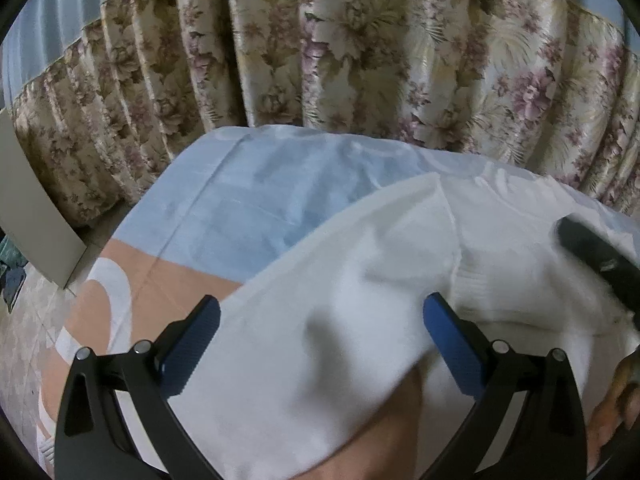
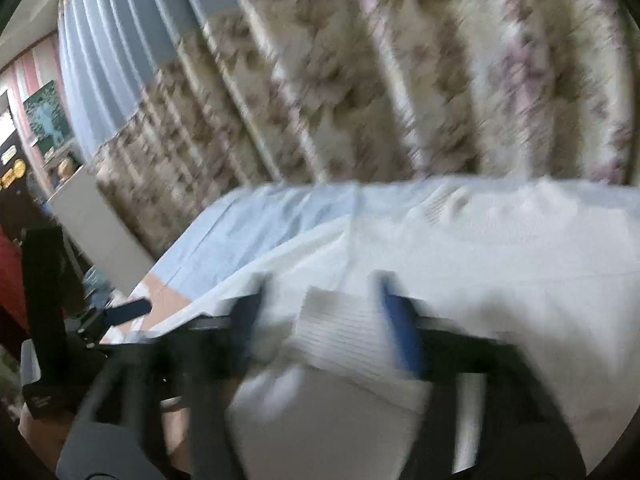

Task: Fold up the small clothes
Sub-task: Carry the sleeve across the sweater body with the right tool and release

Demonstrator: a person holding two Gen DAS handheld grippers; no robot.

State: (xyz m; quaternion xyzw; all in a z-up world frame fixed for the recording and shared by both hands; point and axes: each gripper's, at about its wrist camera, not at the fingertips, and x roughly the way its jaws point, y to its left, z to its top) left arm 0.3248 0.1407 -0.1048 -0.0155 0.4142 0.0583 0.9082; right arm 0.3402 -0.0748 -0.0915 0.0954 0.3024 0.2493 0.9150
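Blue-padded fingers (image 1: 192, 344) of the left tool (image 1: 320, 340) stand wide apart, released, with a white garment (image 1: 360, 288) lying beneath and between them, its near edge curling up off the surface. White cloth spreads across a bed (image 1: 248, 208) covered in a light blue and peach sheet, and a floral curtain (image 1: 360, 52) hangs behind it. From the right wrist view, heavily blurred, the right tool (image 2: 320, 320) also has its fingers apart, and a ribbed white part of the garment (image 2: 344, 328) sits between them; whether they touch it I cannot tell. Far left in that view the left tool (image 2: 120, 312) shows beside the bed's edge.
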